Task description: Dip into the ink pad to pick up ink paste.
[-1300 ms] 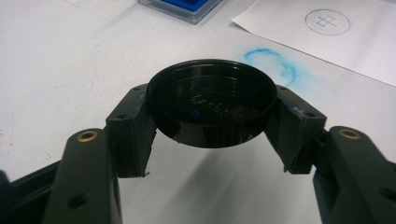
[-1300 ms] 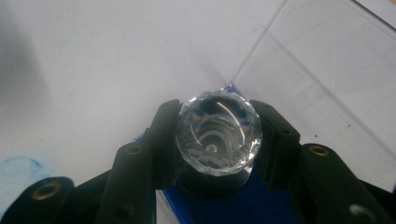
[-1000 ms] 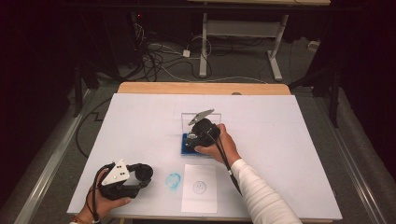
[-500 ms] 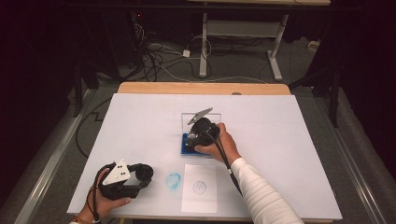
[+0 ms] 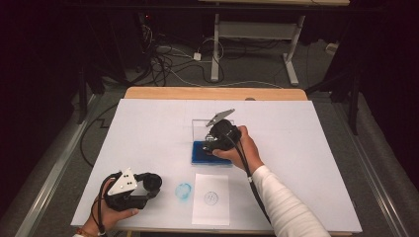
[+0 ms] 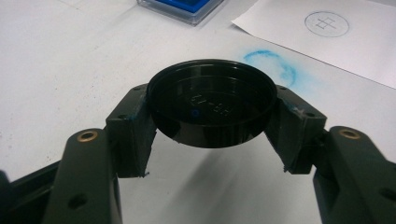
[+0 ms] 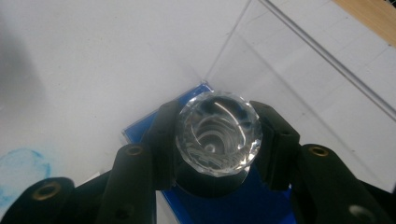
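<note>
right gripper (image 7: 218, 135) jaws clamp a faceted clear stamp (image 7: 218, 133) over the blue ink pad (image 5: 203, 152); its lower end is hidden by the jaws. left gripper (image 6: 211, 126) jaws grip a black cap (image 6: 212, 100) above the bench (image 5: 148, 128). embossed text inside the cap is unreadable.

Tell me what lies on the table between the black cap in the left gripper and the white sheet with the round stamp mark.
A smudged blue ink ring lies on the table between the black cap and the white sheet, seen in the high view and the left gripper view.
</note>
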`<state>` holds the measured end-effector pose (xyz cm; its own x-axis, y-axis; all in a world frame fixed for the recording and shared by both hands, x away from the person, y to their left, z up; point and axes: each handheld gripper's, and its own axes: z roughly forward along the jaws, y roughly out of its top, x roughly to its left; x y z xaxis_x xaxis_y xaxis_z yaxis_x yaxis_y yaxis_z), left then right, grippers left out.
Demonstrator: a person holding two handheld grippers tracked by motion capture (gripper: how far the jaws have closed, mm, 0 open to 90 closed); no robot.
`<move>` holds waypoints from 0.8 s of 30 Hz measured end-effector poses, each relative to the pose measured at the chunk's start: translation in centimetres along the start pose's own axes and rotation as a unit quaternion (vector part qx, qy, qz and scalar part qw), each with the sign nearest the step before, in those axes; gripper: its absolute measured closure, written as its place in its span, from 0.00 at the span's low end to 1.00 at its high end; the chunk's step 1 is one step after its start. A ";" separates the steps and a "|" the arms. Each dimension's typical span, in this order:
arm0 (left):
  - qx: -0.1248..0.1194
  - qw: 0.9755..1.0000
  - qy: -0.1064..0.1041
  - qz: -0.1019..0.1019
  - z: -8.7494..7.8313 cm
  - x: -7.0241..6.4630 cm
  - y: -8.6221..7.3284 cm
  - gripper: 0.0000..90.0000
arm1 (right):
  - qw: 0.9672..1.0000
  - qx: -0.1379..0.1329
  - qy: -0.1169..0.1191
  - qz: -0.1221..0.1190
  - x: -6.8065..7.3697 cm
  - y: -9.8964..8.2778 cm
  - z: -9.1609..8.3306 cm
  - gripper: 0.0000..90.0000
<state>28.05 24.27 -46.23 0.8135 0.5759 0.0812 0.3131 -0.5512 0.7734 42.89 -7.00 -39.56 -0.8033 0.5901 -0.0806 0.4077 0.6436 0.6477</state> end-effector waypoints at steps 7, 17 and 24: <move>-0.001 1.000 0.000 0.001 0.0 0.0 0.1 0.41 | 1.000 0.008 -0.005 0.009 -0.8 -1.1 -0.5 0.63; 0.000 1.000 0.001 0.001 0.0 0.0 0.0 0.41 | 0.999 0.024 -0.012 0.020 -1.4 -2.6 0.4 0.63; 0.003 1.000 0.000 0.002 0.0 0.0 0.0 0.41 | 1.000 0.021 -0.004 0.023 -1.7 -3.1 0.7 0.63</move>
<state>28.04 24.27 -46.26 0.8143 0.5743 0.0843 0.3132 -0.5569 0.7693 43.29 -9.70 -41.95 -0.7801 0.6231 -0.0571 0.4623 0.6354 0.6185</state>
